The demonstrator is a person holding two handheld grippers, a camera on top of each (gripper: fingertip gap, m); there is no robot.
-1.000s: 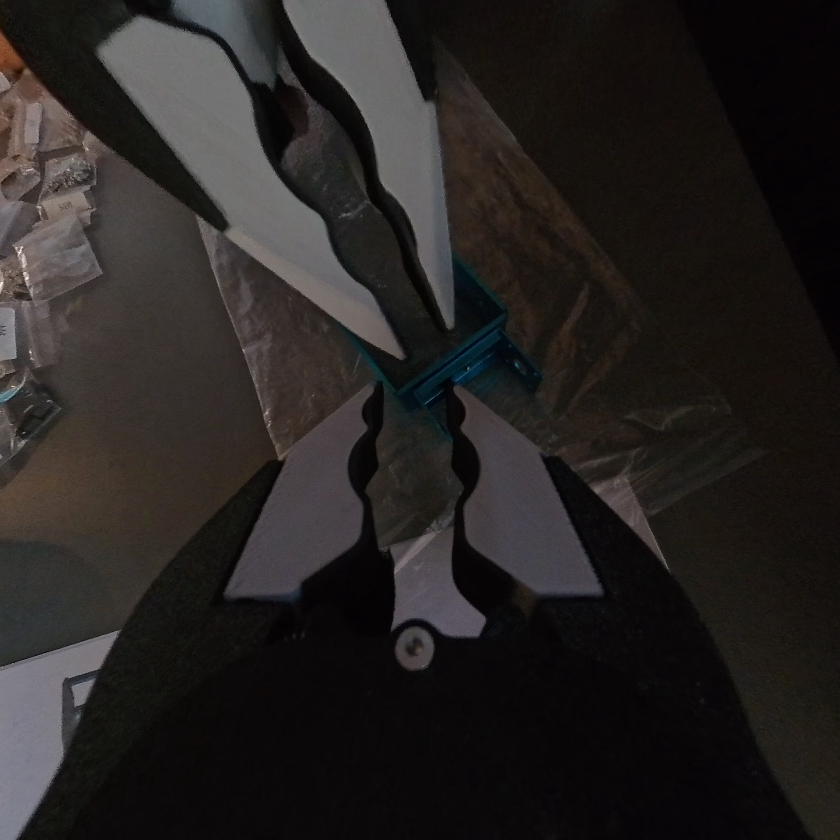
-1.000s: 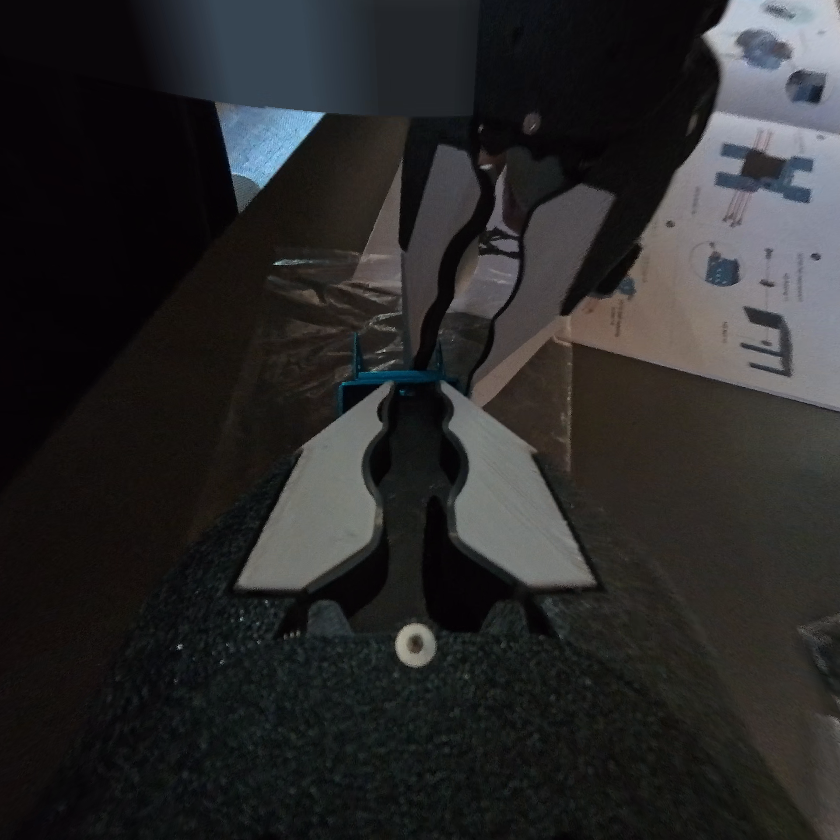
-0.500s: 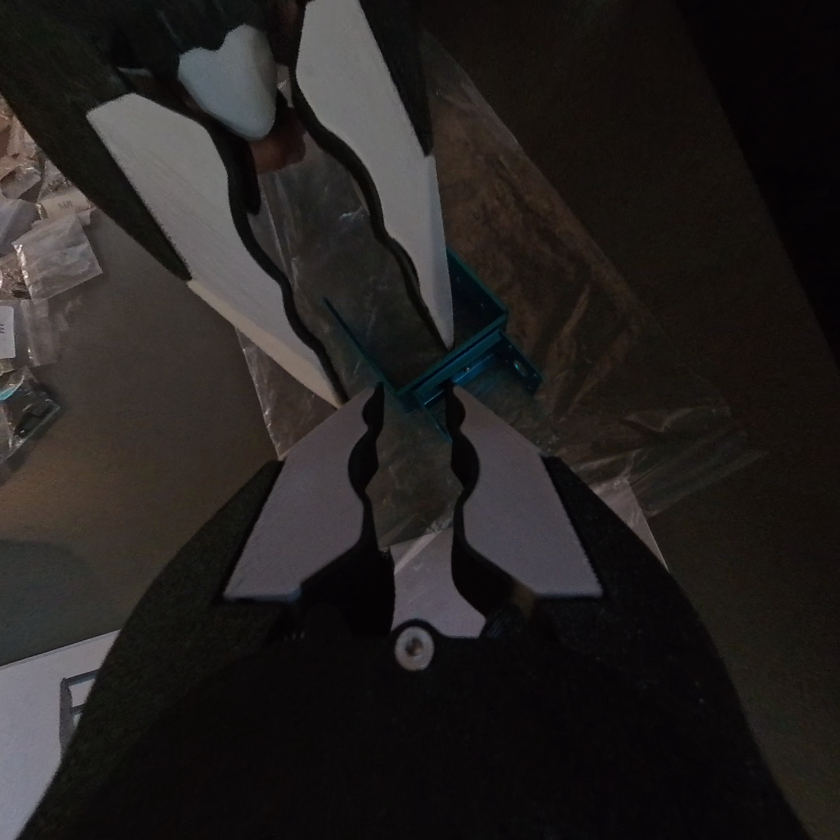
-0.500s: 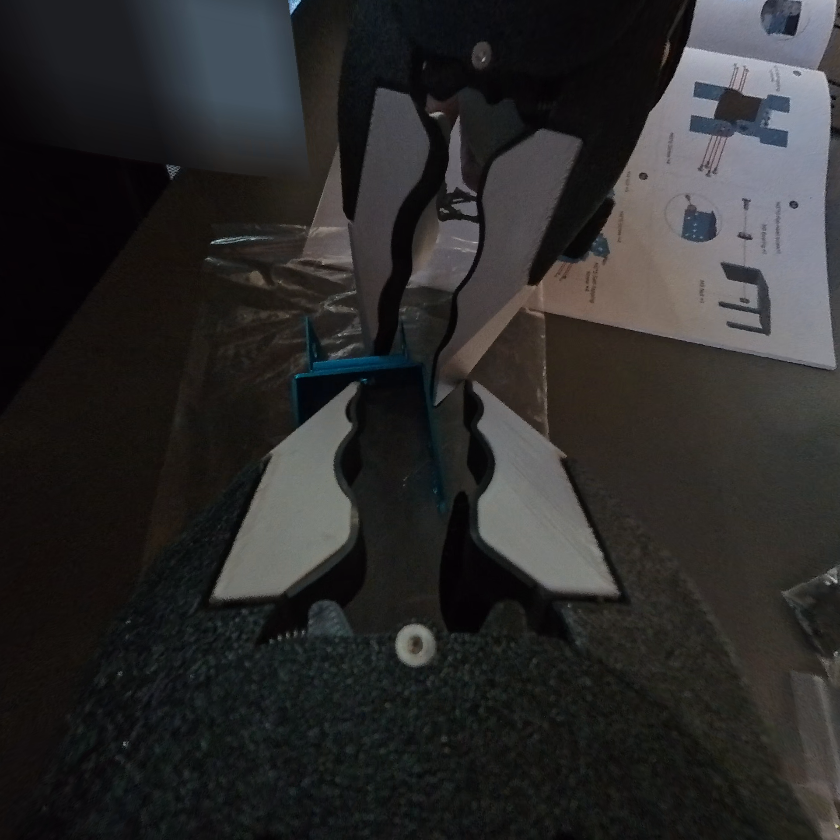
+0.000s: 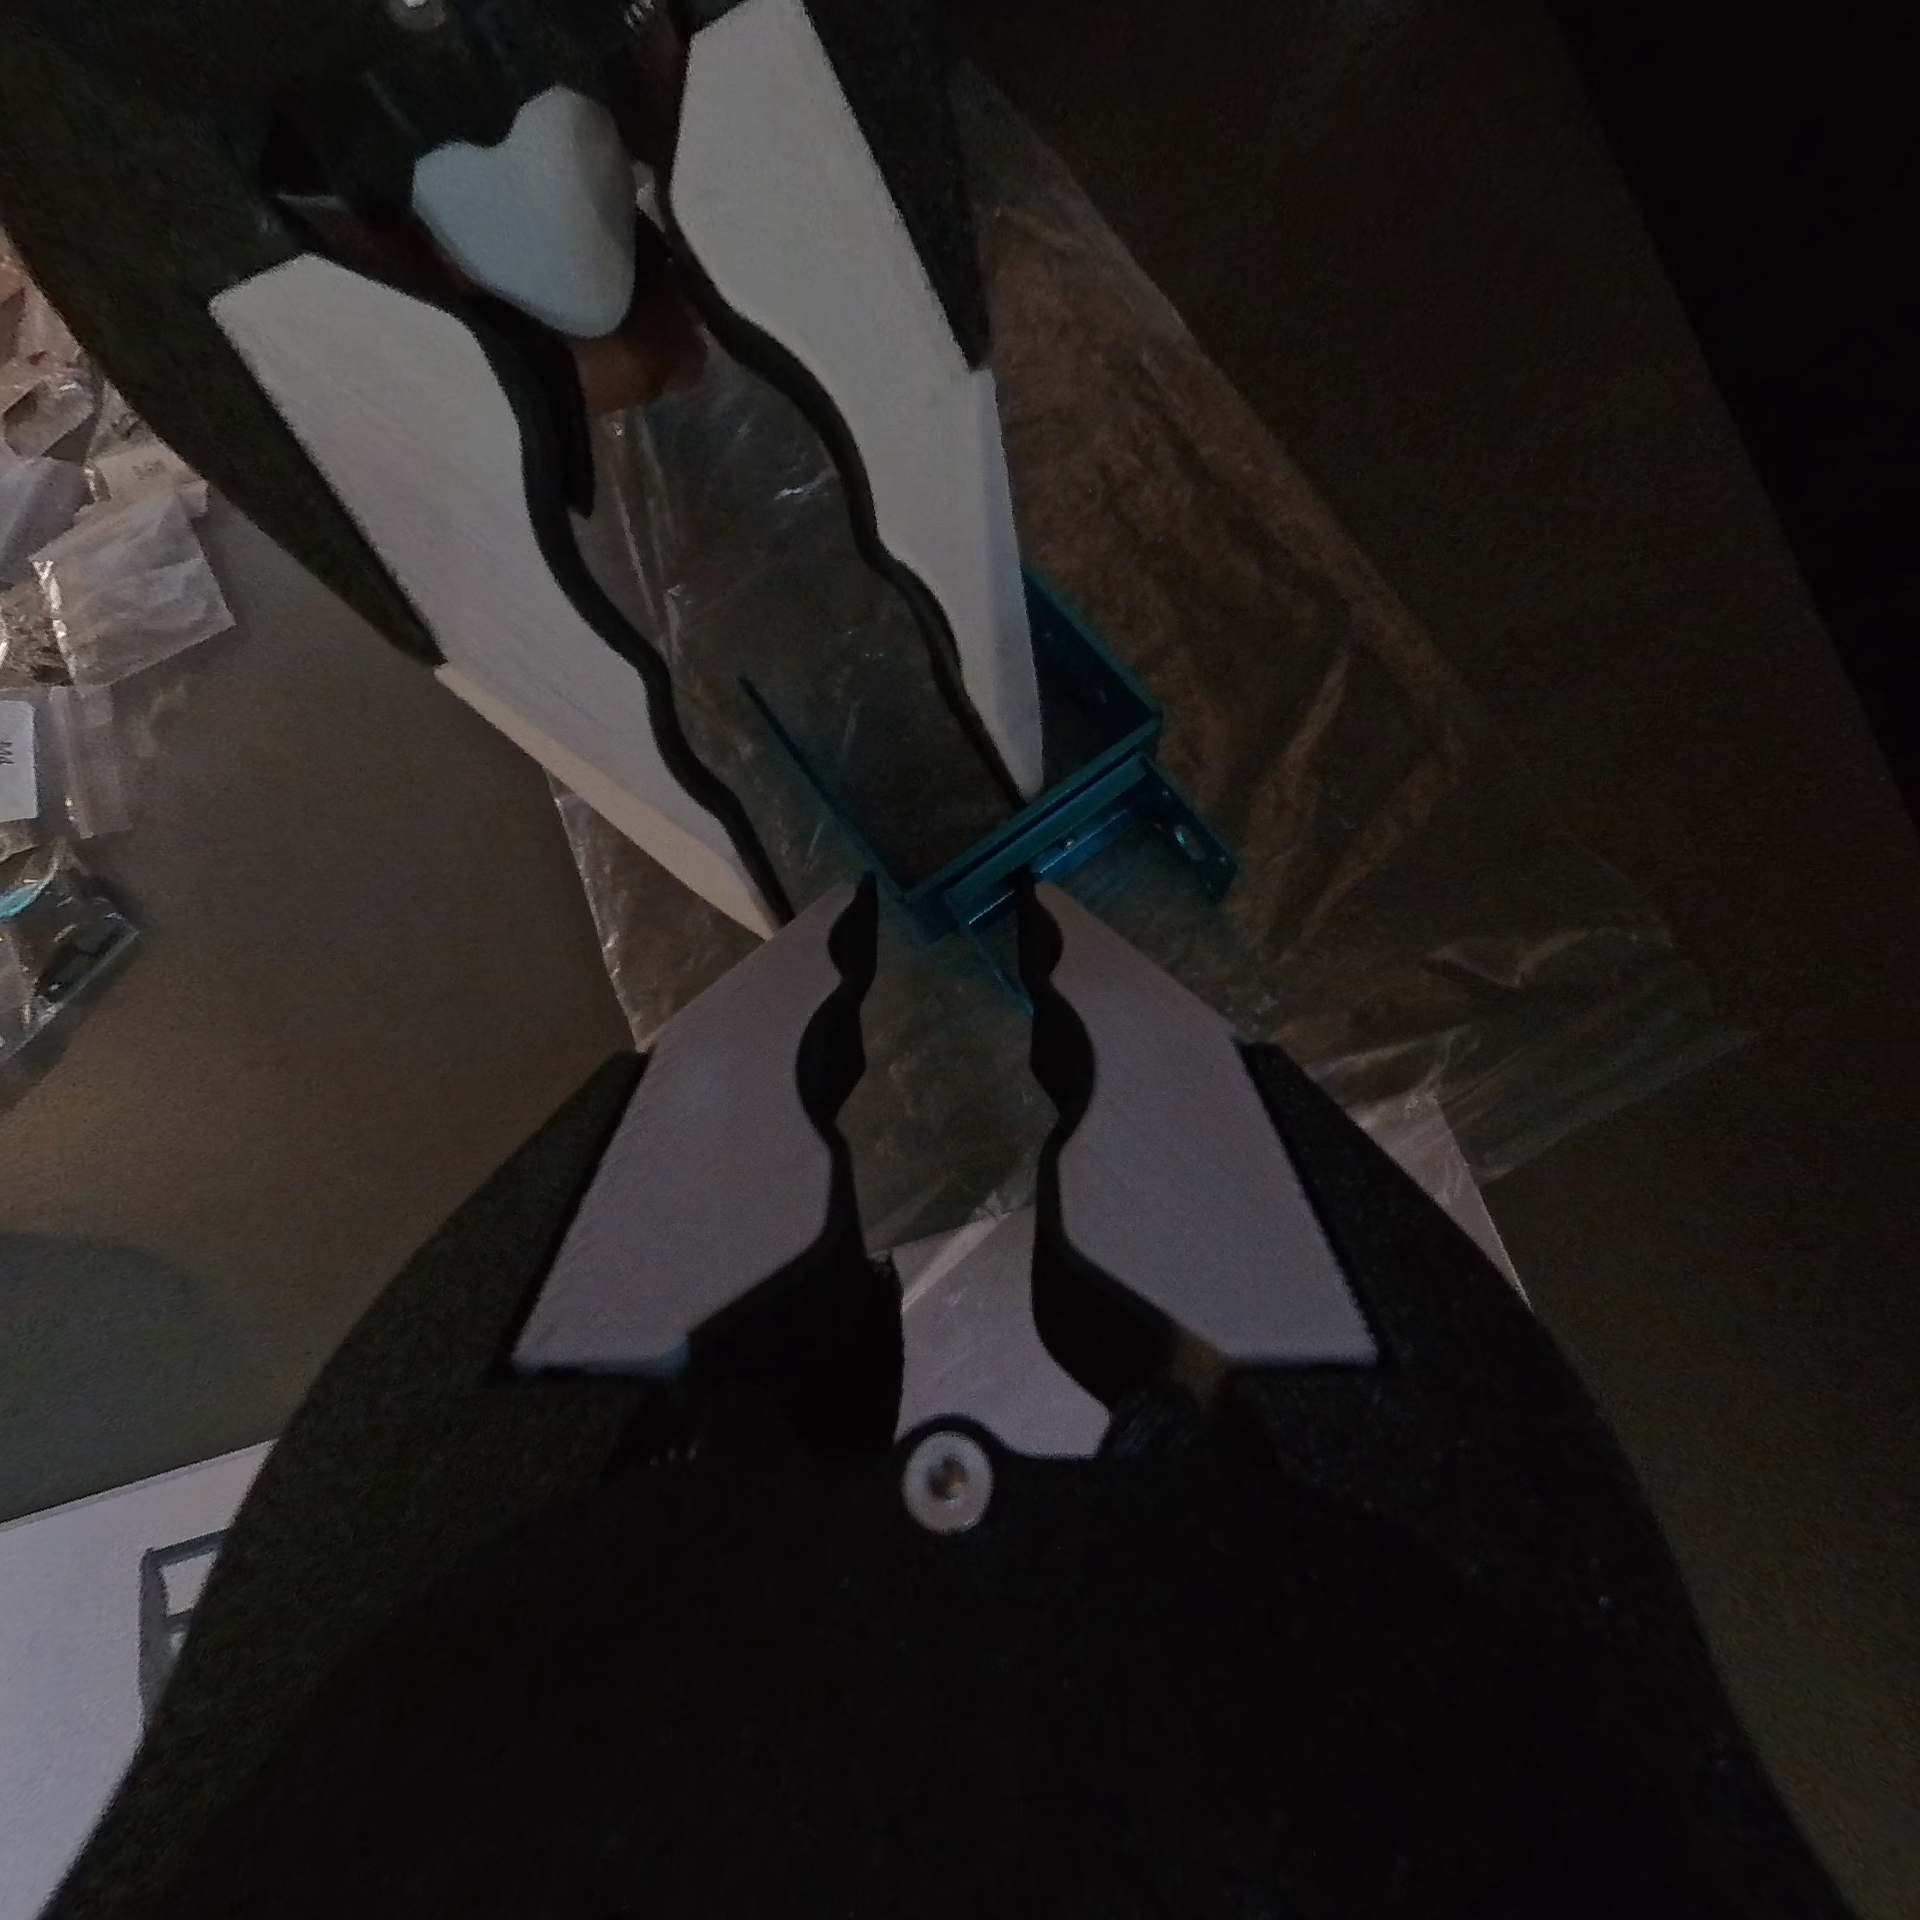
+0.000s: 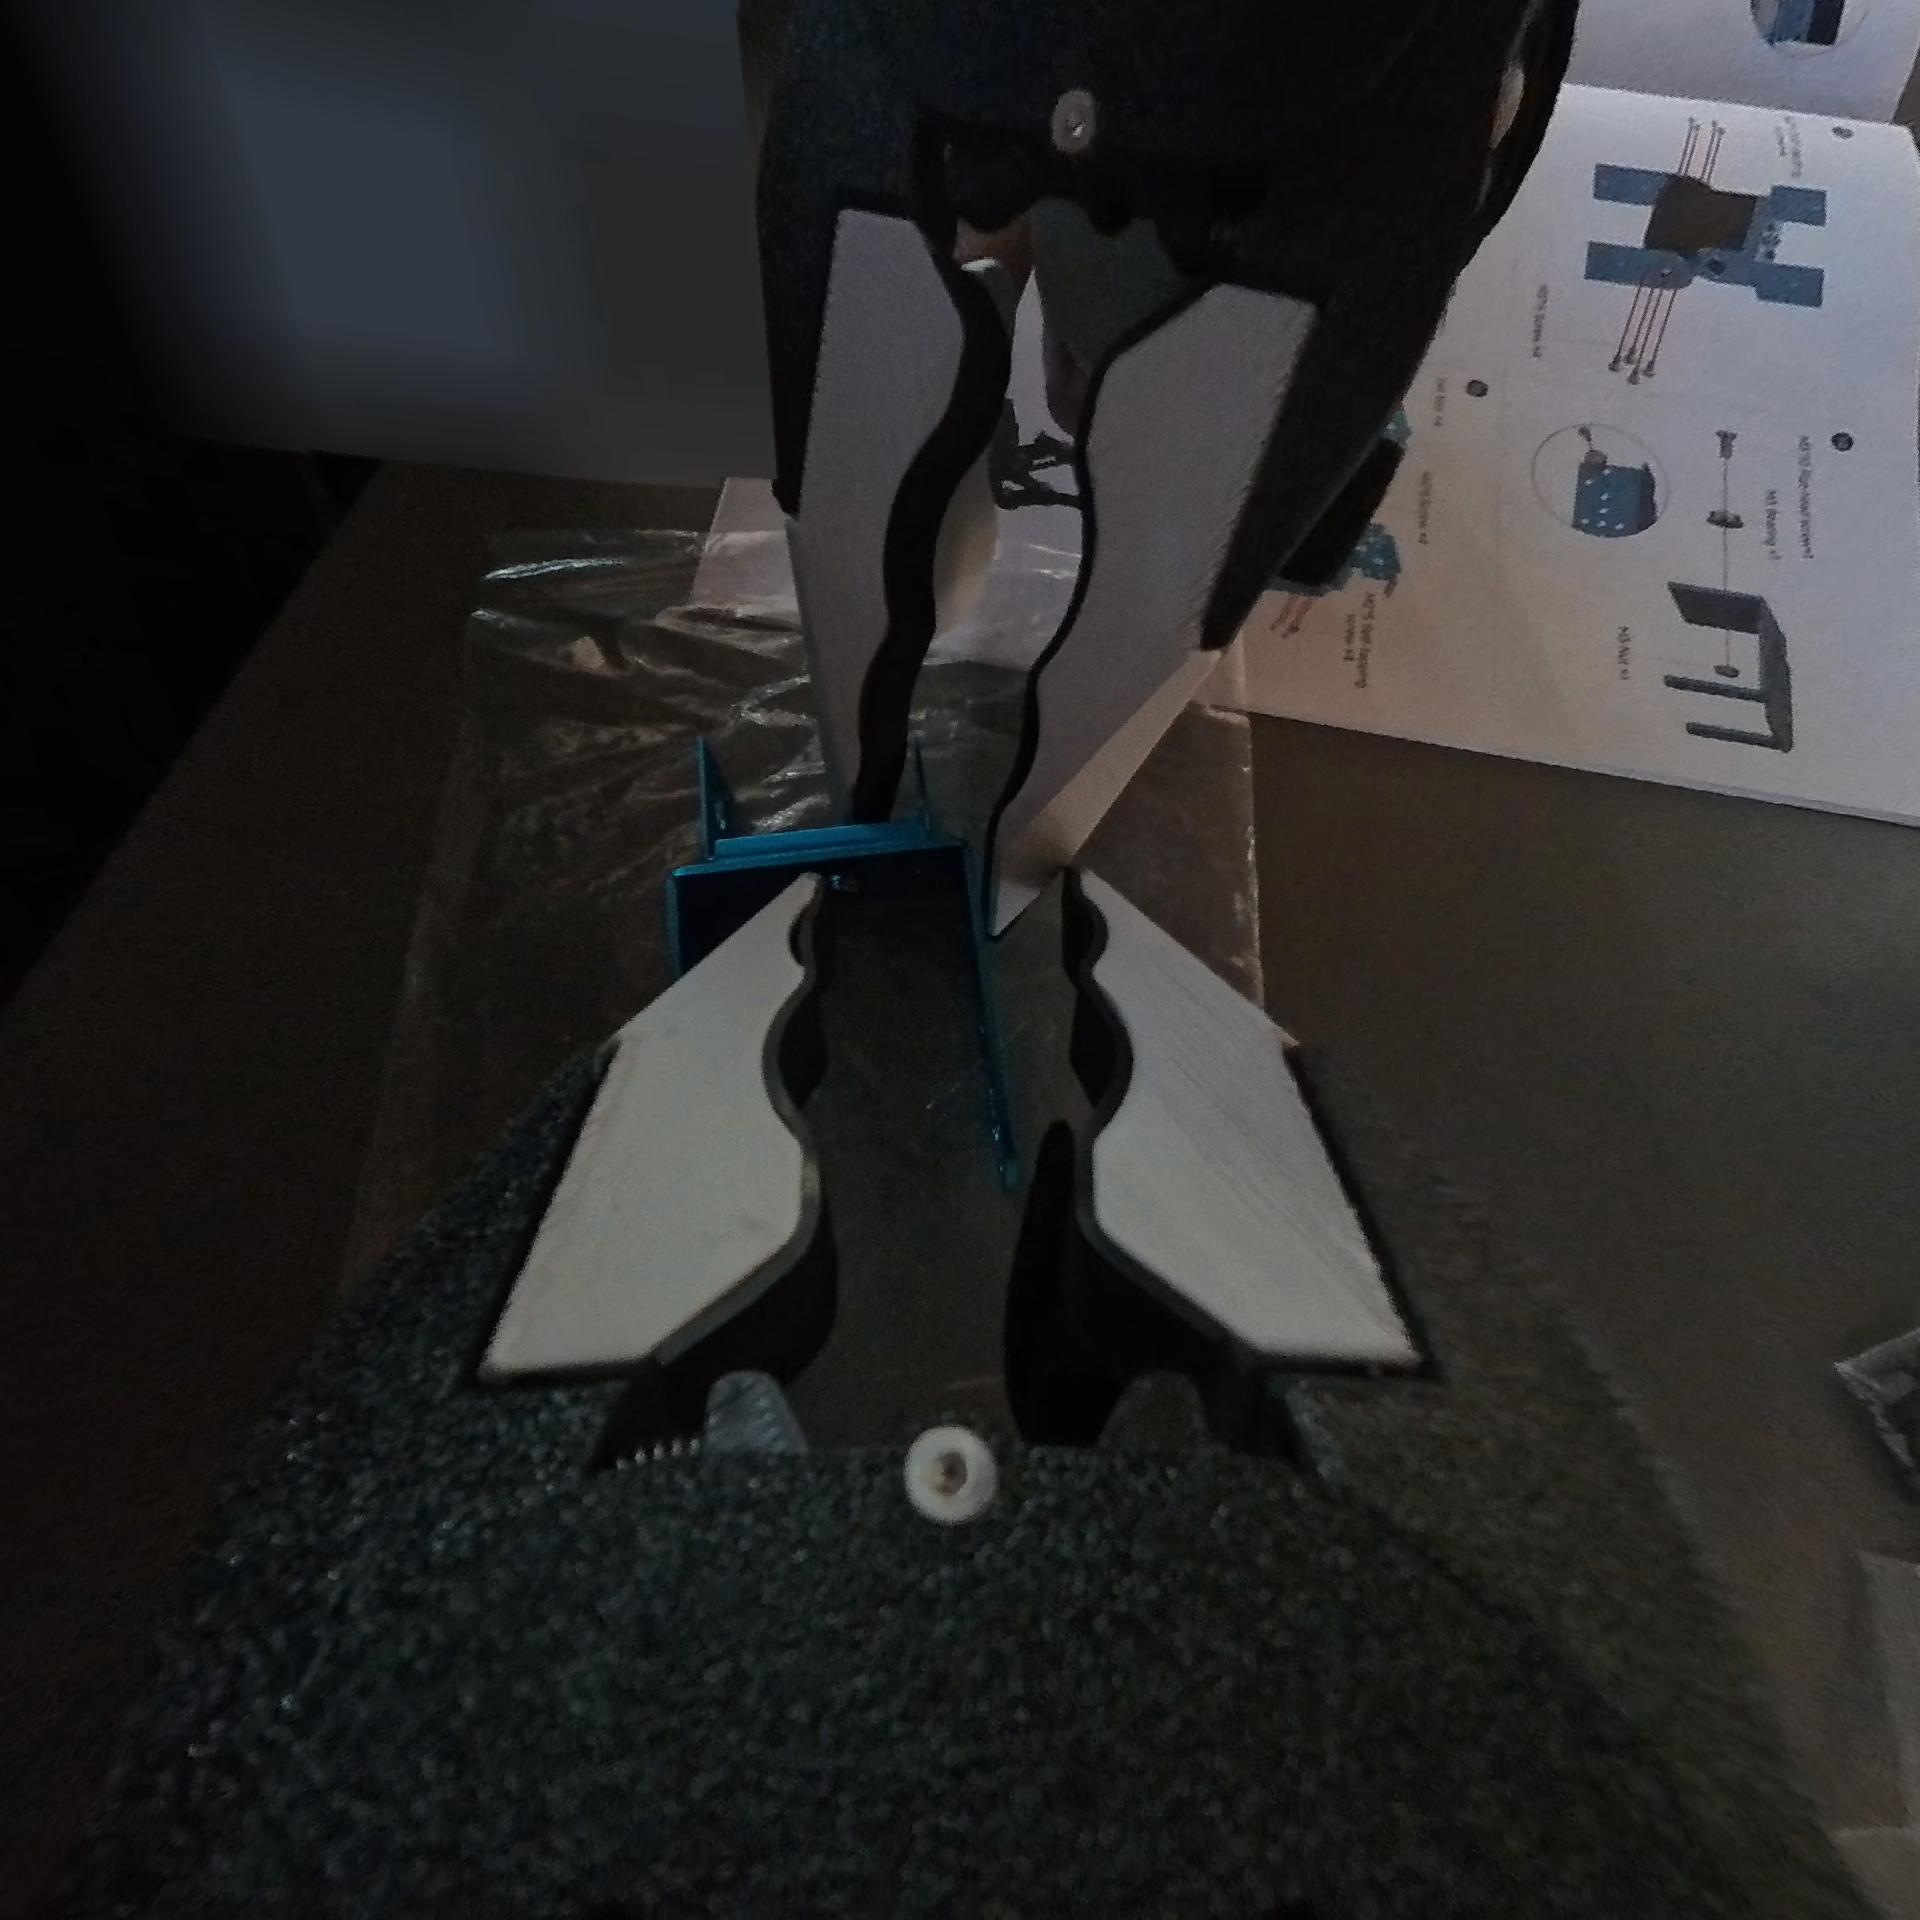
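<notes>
left claw [image 5: 940,914] part open, tips at blue bracket [image 5: 1049,831], holding nothing. right claw [image 6: 935,914] wide open, straddling bracket wall. plastic bag [image 5: 1351,831] underneath, on table [image 6: 1558,1039].

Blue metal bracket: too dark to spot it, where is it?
The blue metal bracket lies on the clear plastic bag, between the facing tips of the right gripper and left gripper.

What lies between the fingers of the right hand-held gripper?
In the right wrist view, a wall of the blue bracket and the clear plastic bag under it lie between the open fingers of the right hand-held gripper.
</notes>
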